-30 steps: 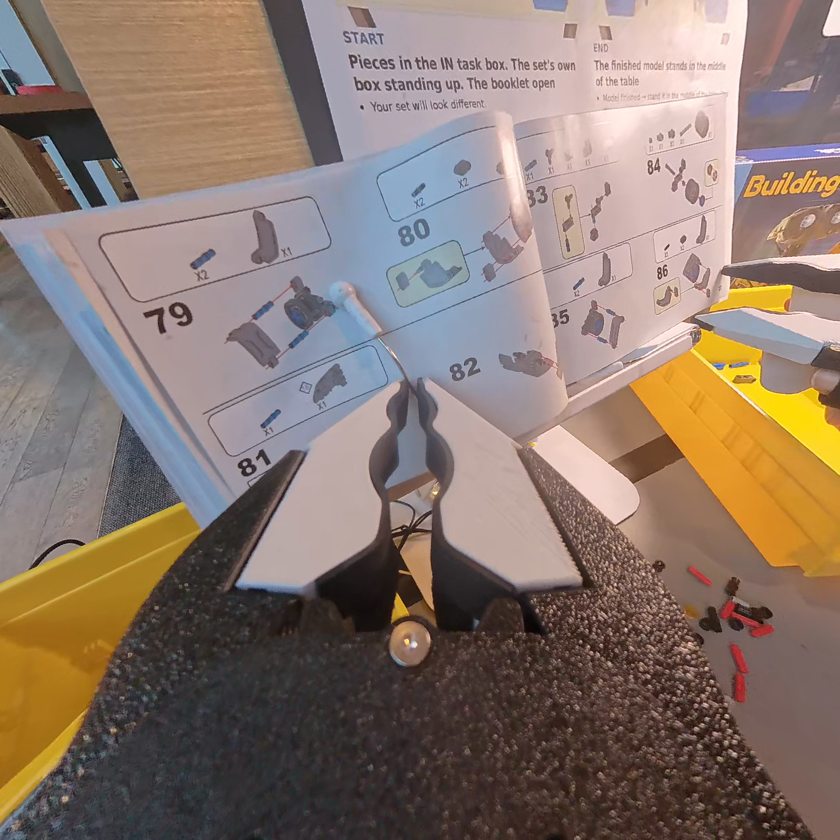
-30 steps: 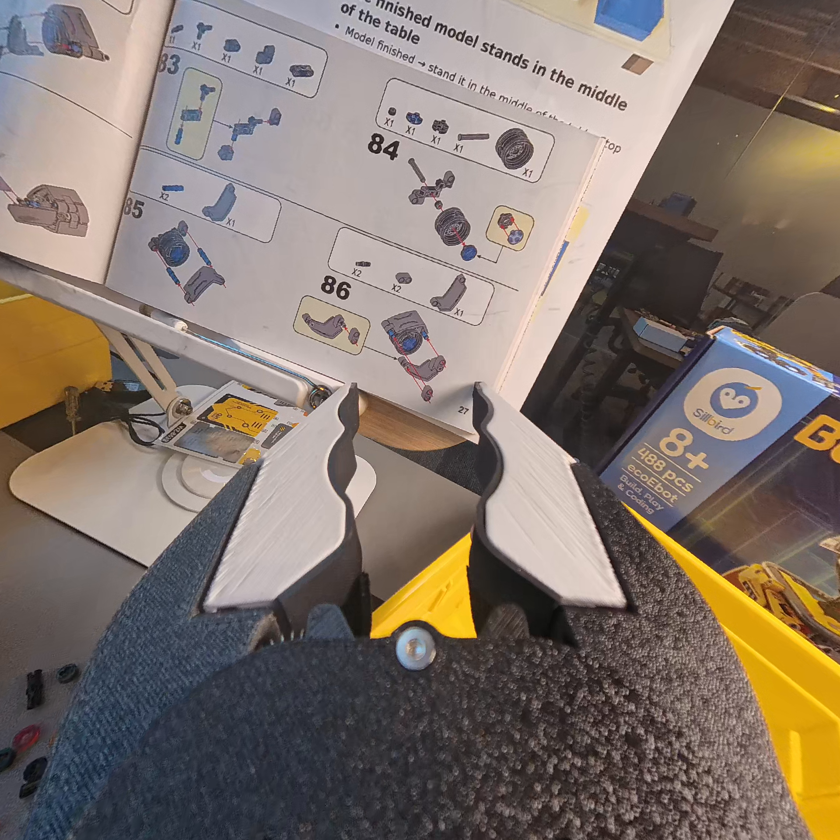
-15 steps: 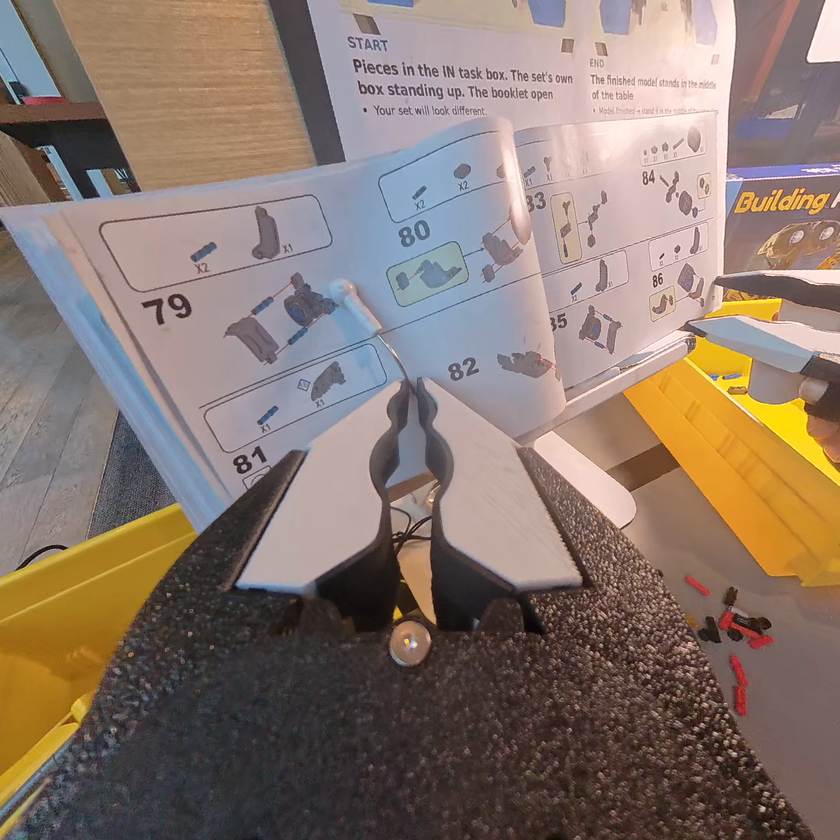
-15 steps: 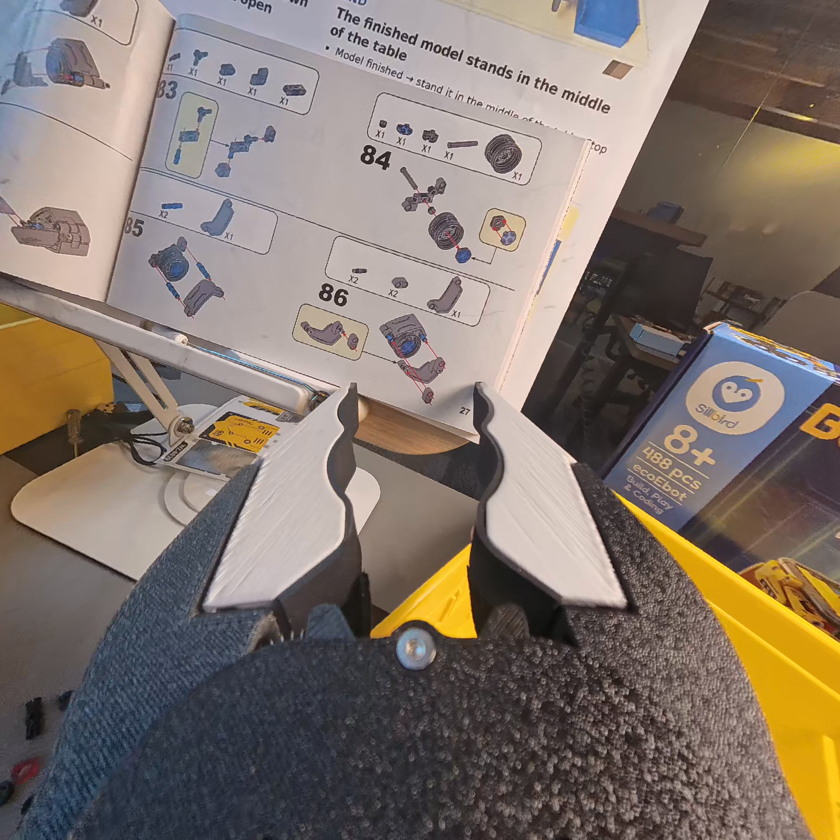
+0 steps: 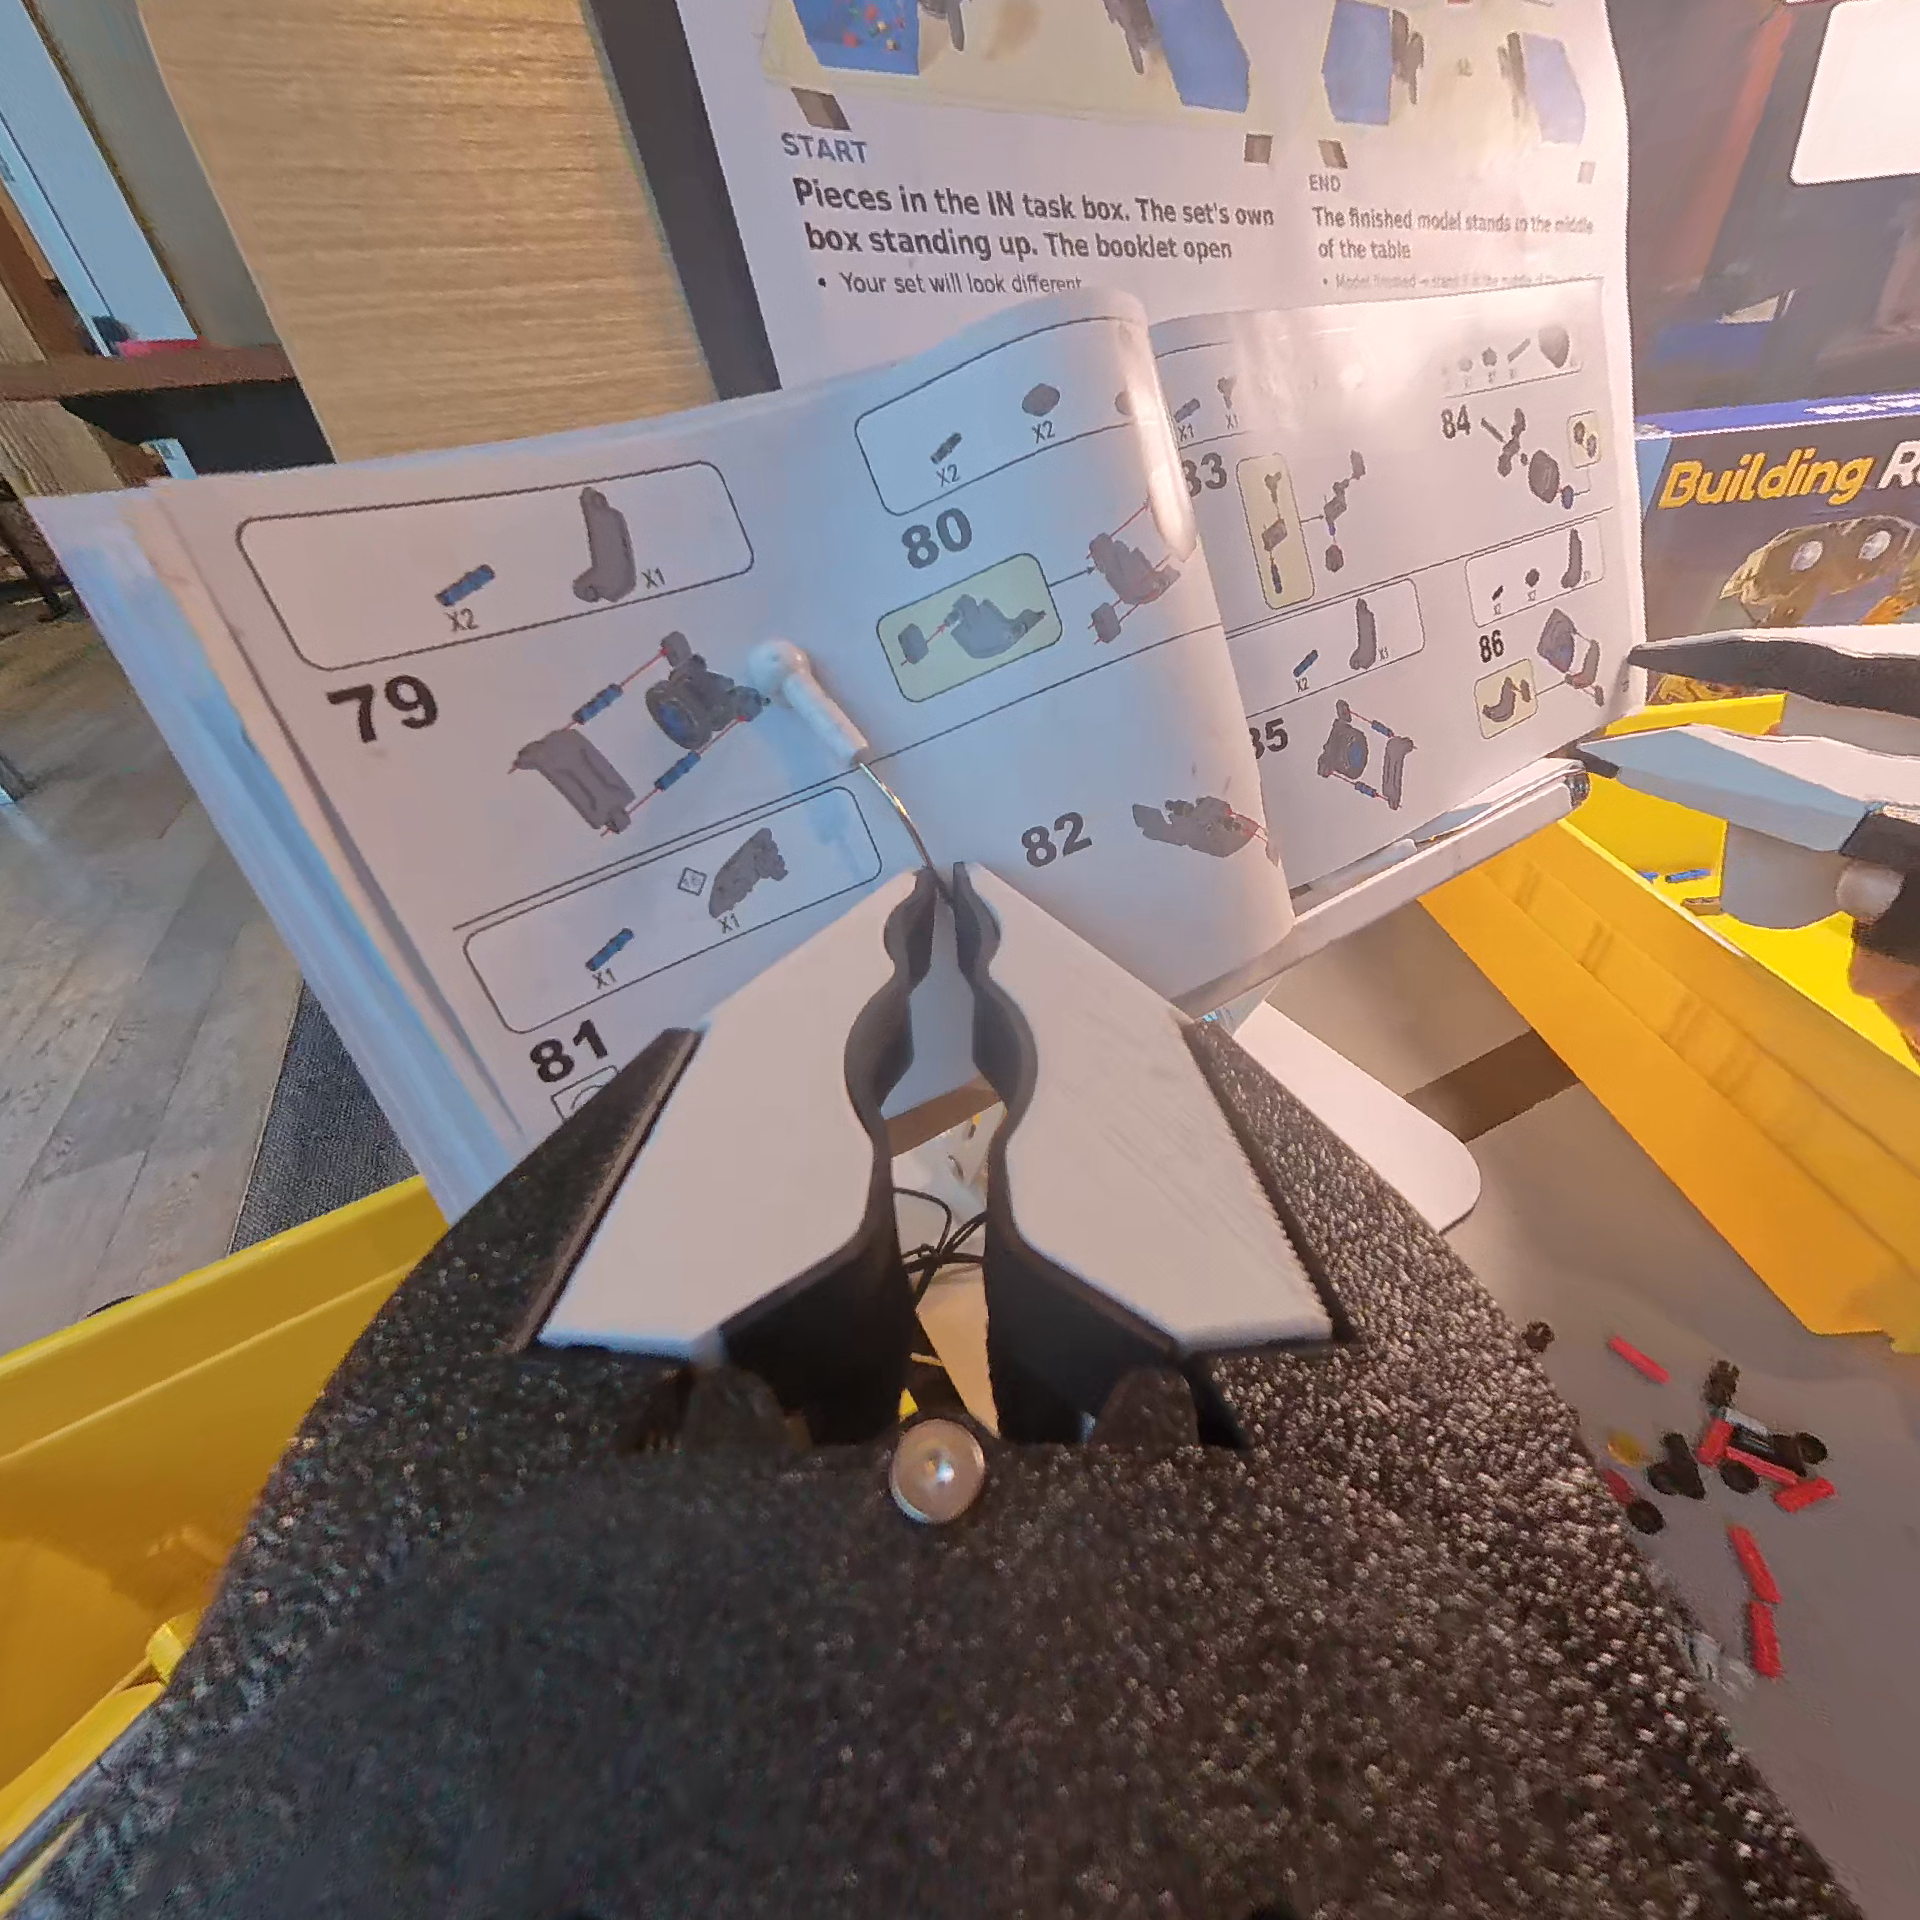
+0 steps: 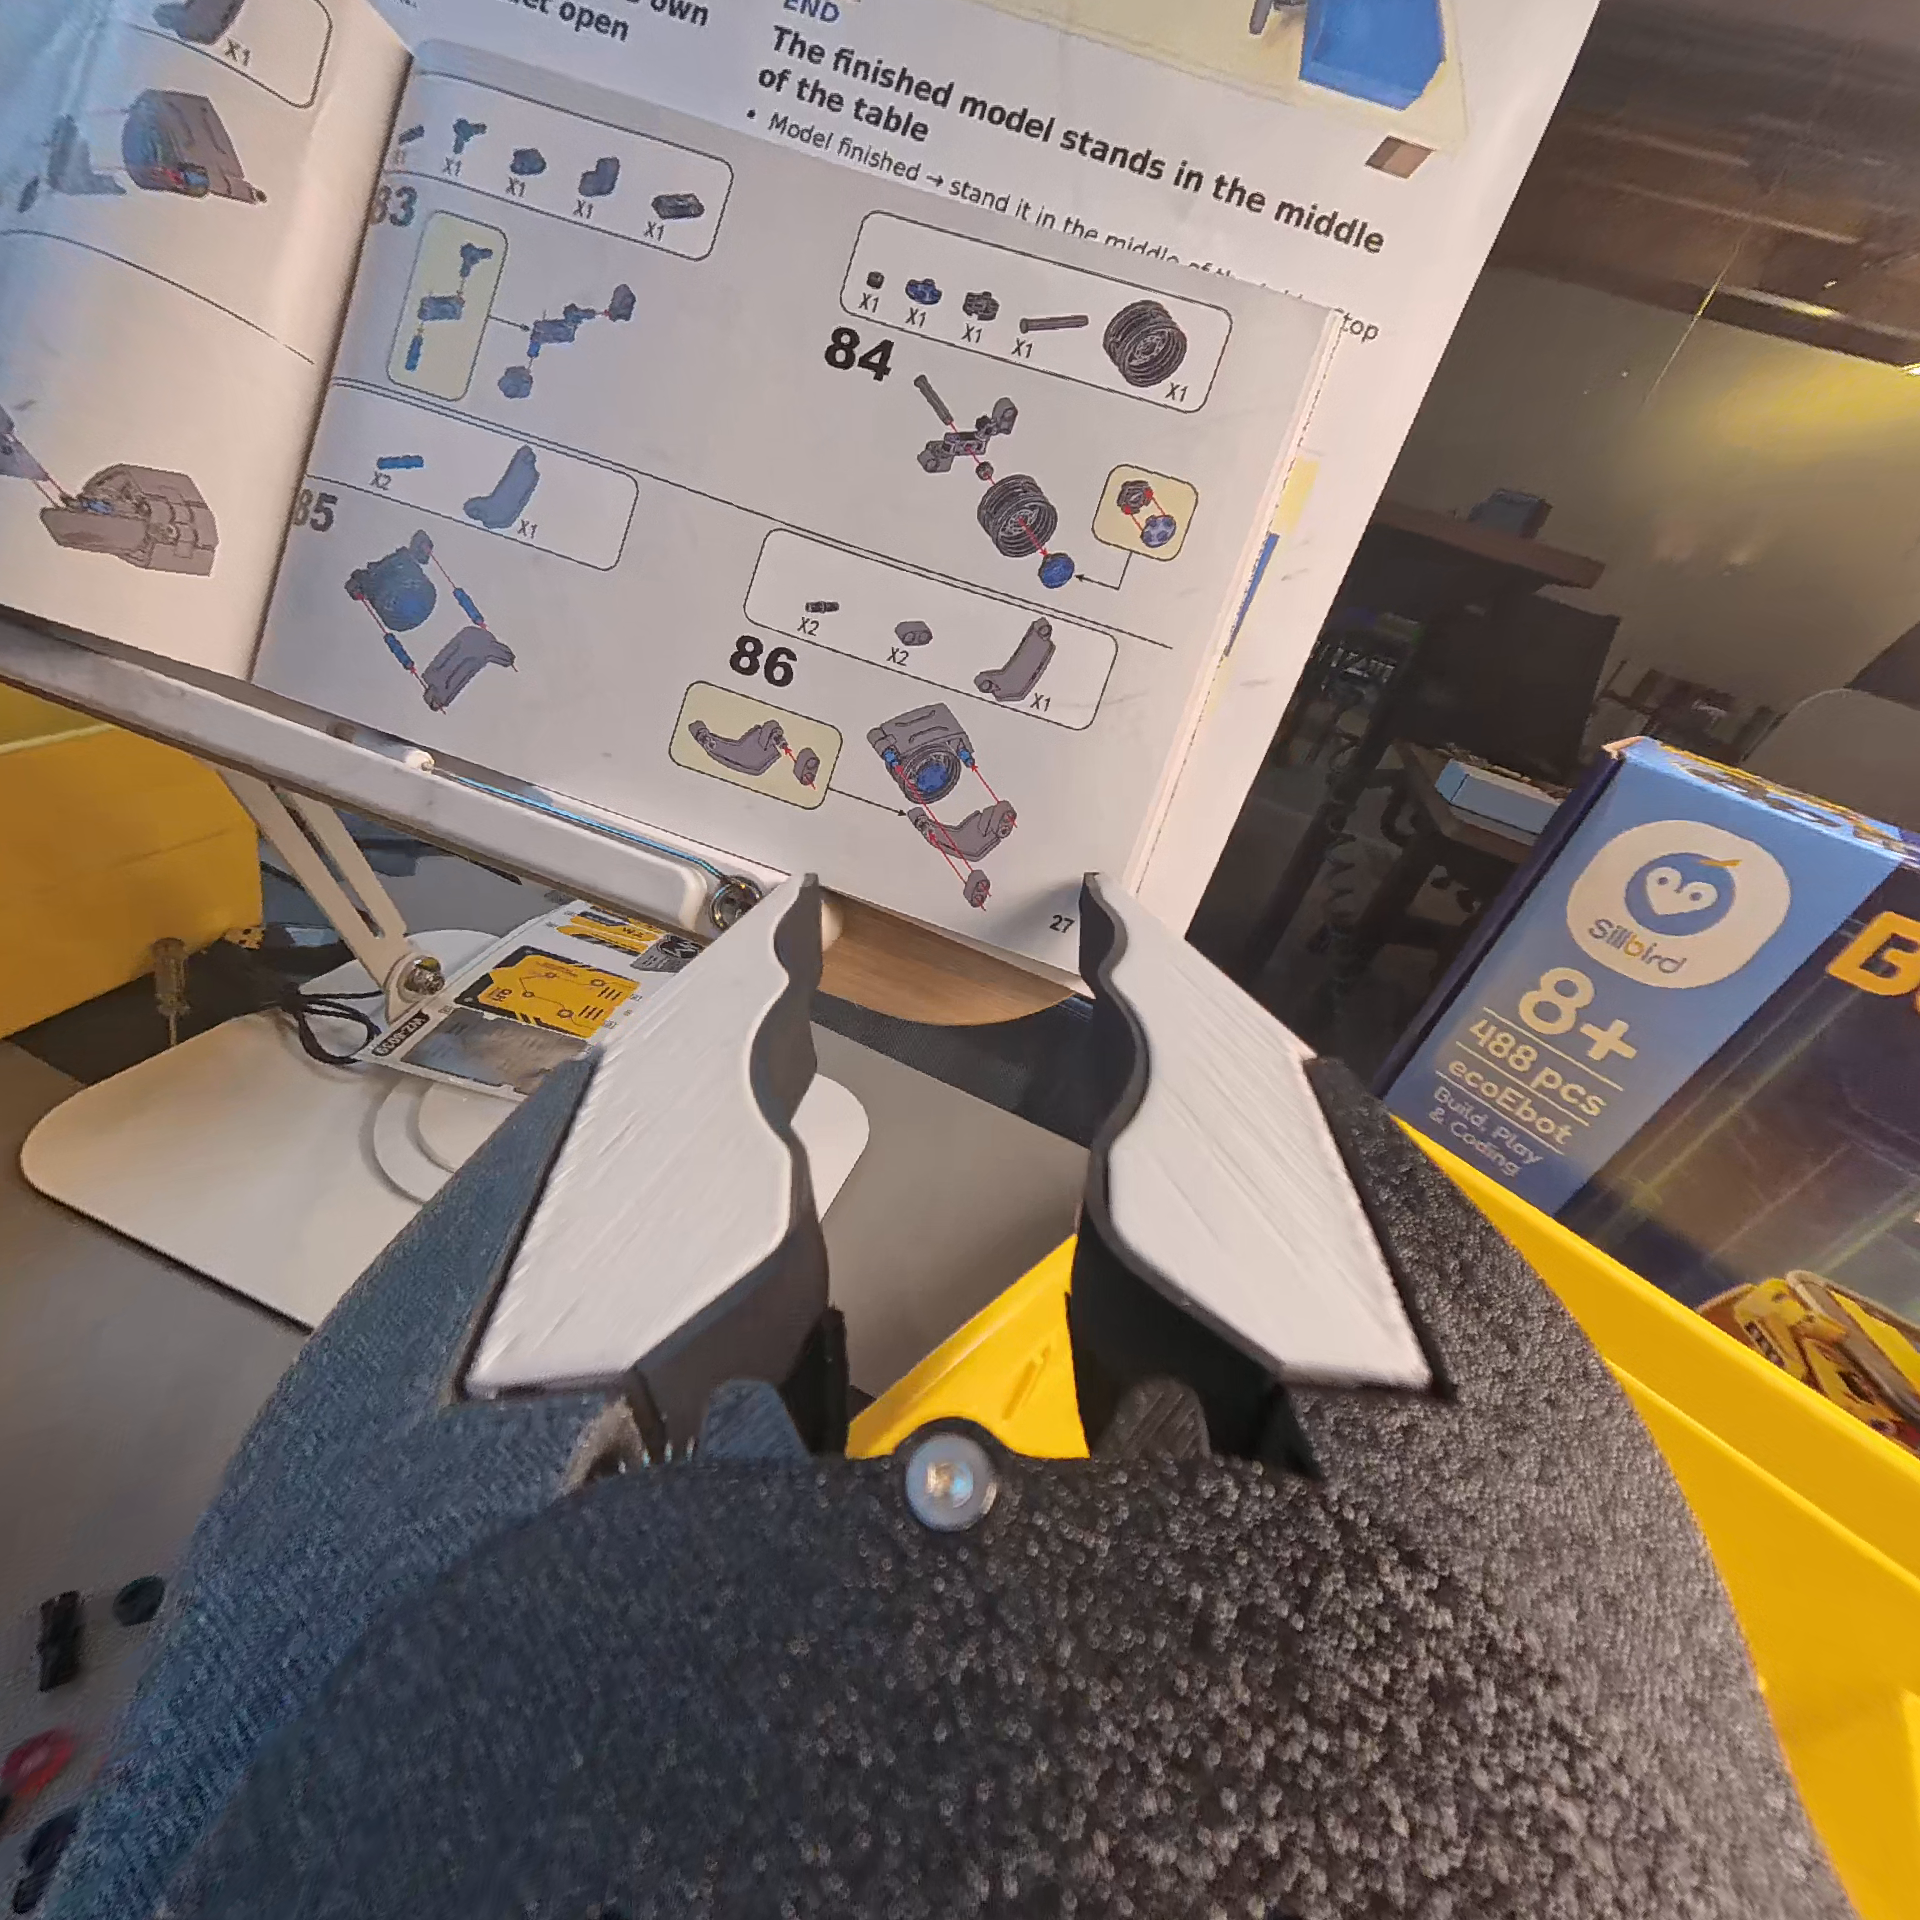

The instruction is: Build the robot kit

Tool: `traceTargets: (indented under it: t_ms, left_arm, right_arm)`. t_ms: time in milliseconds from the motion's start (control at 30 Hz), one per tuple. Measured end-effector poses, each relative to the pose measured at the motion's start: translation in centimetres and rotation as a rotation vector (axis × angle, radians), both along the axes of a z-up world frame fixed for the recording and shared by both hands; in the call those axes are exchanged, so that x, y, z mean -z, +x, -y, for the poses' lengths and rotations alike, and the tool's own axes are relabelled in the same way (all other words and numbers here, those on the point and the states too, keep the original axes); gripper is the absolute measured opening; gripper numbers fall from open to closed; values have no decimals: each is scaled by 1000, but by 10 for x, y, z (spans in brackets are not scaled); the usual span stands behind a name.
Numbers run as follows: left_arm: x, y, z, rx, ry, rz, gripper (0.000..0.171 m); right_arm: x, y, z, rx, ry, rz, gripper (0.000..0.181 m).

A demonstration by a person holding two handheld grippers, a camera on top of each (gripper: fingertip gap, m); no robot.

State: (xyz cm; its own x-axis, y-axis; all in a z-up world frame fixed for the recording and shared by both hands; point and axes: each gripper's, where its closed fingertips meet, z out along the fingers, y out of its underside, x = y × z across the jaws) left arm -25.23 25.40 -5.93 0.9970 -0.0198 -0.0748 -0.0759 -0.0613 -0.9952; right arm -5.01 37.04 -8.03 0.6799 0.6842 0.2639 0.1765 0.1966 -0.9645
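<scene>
The left gripper point(image 5: 943, 883) has its jaws together, or very nearly so, with nothing visibly between them, though I cannot rule out a pinch on the thin wire of the page holder point(image 5: 805, 694), whose lower end runs down to the fingertips. It points at the lower middle of an open instruction booklet point(image 5: 644, 665), which stands tilted back on a white book stand point(image 6: 343, 790) at the far side of the grey table point(image 5: 1621, 1247). The right gripper point(image 6: 948, 894) has its jaws well apart and empty, and is held just in front of the booklet's lower right corner, above a yellow bin point(image 6: 1621, 1392). A second yellow bin point(image 5: 156, 1434) lies near left. A blue set box point(image 6: 1621, 1039) stands at the right, and a printed sheet point(image 5: 1091, 208) stands behind the booklet. Small red and black pieces point(image 5: 1714, 1455) lie scattered on the table, near right. The booklet's pages look thin, light and limp: the middle page bows outward in a curl. Such paper would likely crease or tear under a hard pinch, so a free page edge or corner seems the best place to take hold.
</scene>
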Motion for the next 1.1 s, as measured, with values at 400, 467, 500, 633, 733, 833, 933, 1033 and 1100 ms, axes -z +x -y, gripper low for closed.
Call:
traceTargets:
  t_ms: [400,467,500,633,733,833,933,1033,1100]
  left_arm:
    - [1,1,1,0,52,50,3]
    - [1,1,1,4,57,57,3]
    - [1,2,0,5,55,54,3]
    - [2,1,1,3,49,41,3]
    - [2,2,1,5,49,44,3]
    - [2,2,1,6,50,44,3]
    - [3,2,1,5,50,44,3]
    - [3,1,2,2,50,45,3]
    - [3,1,2,0,49,44,3]
  right_arm:
    - [0,0,-1,-4,-8,-4,48]
    - [1,0,-1,-3,-6,-5,48]
    - [1,0,-1,-4,-6,-7,48]
    - [1,0,-1,-5,-7,-7,48]
    - [1,0,-1,-5,-6,-7,48]
    - [1,0,-1,-5,-7,-7,48]
    - [1,0,-1,-4,-7,-9,48]
    - [1,0,-1,-7,-8,-9,48]
    - [1,0,-1,-6,-8,-9,48]
